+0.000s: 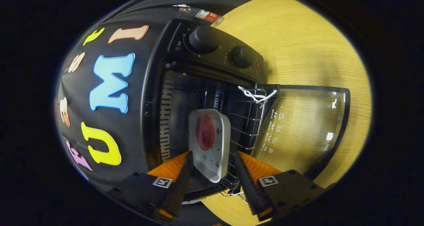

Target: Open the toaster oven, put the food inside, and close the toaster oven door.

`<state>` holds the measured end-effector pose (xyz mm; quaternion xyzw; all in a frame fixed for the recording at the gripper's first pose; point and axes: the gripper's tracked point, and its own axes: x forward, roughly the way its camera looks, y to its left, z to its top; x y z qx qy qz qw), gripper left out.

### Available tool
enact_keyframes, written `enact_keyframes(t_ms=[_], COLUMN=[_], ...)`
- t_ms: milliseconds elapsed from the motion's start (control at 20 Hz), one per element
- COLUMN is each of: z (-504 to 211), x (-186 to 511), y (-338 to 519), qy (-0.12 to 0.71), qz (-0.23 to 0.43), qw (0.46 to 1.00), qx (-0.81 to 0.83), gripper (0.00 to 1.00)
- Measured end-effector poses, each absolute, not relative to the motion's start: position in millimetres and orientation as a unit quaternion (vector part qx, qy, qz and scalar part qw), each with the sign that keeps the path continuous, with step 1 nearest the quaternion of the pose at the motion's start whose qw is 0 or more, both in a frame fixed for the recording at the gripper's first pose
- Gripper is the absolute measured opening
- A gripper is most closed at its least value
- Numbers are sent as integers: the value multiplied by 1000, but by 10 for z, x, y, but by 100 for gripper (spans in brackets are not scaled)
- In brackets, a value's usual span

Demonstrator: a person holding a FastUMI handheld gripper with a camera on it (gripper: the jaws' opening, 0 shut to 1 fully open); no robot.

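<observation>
We look along the gripper (212,171) into the toaster oven (185,96), and the whole scene appears rolled on its side. The oven's glass door (304,126) is swung fully open and lies flat over the wooden worktop (298,43), the grain showing through the glass. Two round knobs (222,47) sit on the oven's control panel beside the cavity.

A white square dish (215,149) carrying a round red slice of food (205,132) rests on the wire rack (245,120), which is slid partly out of the cavity. A white cord (256,95) is tied to the rack's front bar near the door hinge.

Our fingers (180,181) stand apart, one on each side of the dish's near end. Whether they press on its rim or merely flank it, we cannot tell.

Beyond the oven, a clear plastic bottle (202,14) lies at the foot of the booth's wall.
</observation>
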<state>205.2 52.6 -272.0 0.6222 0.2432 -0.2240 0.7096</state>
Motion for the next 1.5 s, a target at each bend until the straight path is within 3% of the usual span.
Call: enact_keyframes(t_ms=[50,200,750,1250,1500], z=[-2679,-2554,-2311,-2630,-2888], x=[1983,1842,1081,469,283], y=[524,564,865,1045,945], qy=[246,260,345,413,456], qz=[-219,-195,-85,-6,-1], qw=[713,726,843,887,879], qx=[619,606,404,205,136], gripper=[91,97,97,98,98])
